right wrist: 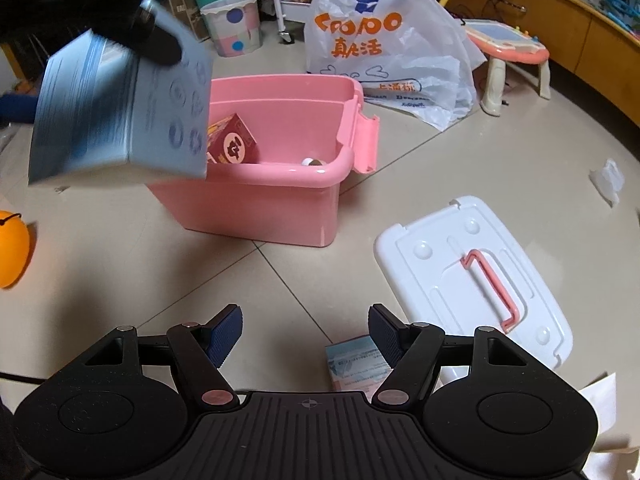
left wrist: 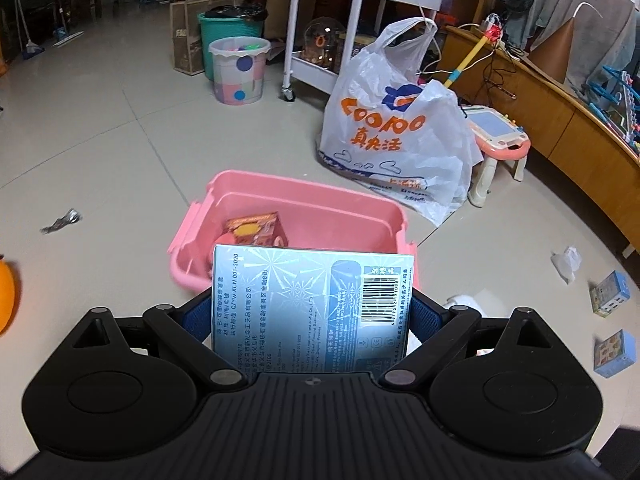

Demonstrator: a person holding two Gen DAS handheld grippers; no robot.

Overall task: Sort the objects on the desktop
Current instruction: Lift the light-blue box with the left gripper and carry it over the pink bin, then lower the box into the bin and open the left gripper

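Observation:
My left gripper [left wrist: 311, 312] is shut on a light blue box [left wrist: 312, 308] and holds it in the air in front of the pink bin [left wrist: 304, 204]. In the right wrist view the same blue box [right wrist: 120, 108] hangs over the left end of the pink bin [right wrist: 280, 200]. A red box [left wrist: 256, 230] lies inside the bin, also seen in the right wrist view [right wrist: 232, 146], beside a small round object [right wrist: 312, 162]. My right gripper [right wrist: 306, 334] is open and empty, low over the floor. A small pale blue box [right wrist: 354, 368] lies by its right finger.
The bin's white lid [right wrist: 476, 276] with a pink handle lies on the floor to the right. A white shopping bag [left wrist: 400, 136], a toy drawing table [left wrist: 500, 140], two small blue boxes [left wrist: 610, 300] and an orange object [right wrist: 12, 248] sit on the tiled floor.

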